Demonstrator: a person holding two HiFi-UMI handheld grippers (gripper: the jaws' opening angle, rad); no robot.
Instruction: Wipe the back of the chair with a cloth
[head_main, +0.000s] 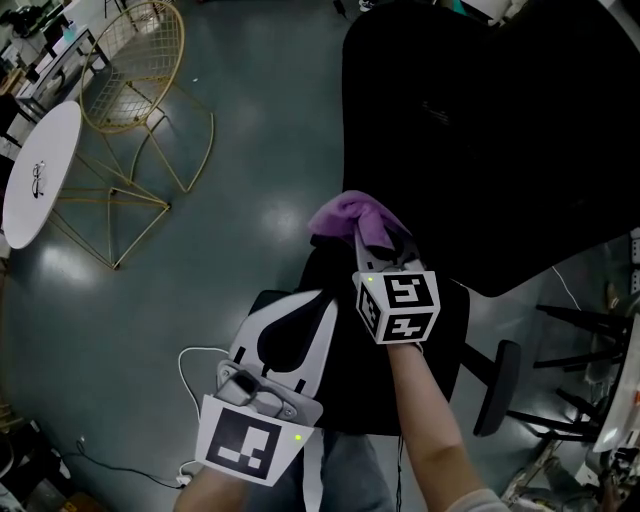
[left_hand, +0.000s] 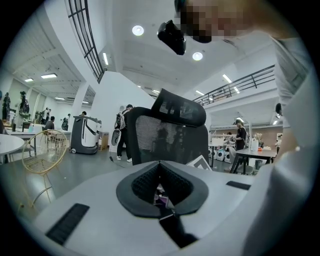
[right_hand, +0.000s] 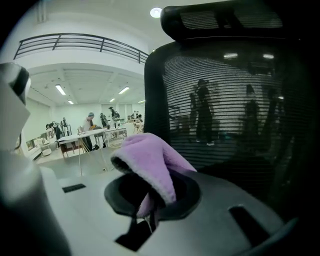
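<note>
Since your R gripper (head_main: 377, 238) pinches purple cloth (head_main: 350, 214), chair back (head_main: 480, 130) lies straight ahead, near, mesh upright. L gripper (head_main: 300, 320) farther back, jaws together, holding nothing.

You stand on a glossy grey floor (head_main: 250, 150) that catches pale reflections of the lights; to your left is a gold wire chair (head_main: 140, 65), and just beside it a round white table (head_main: 45, 160) with a pair of glasses (head_main: 38, 178) lying on it; a white cable (head_main: 182, 365) trails over the floor; above you, round lamps (left_hand: 138, 30) shine in a white ceiling; a dark-railed balcony (right_hand: 80, 44) runs along the upper level; people stand at distant work tables (right_hand: 92, 134).
</note>
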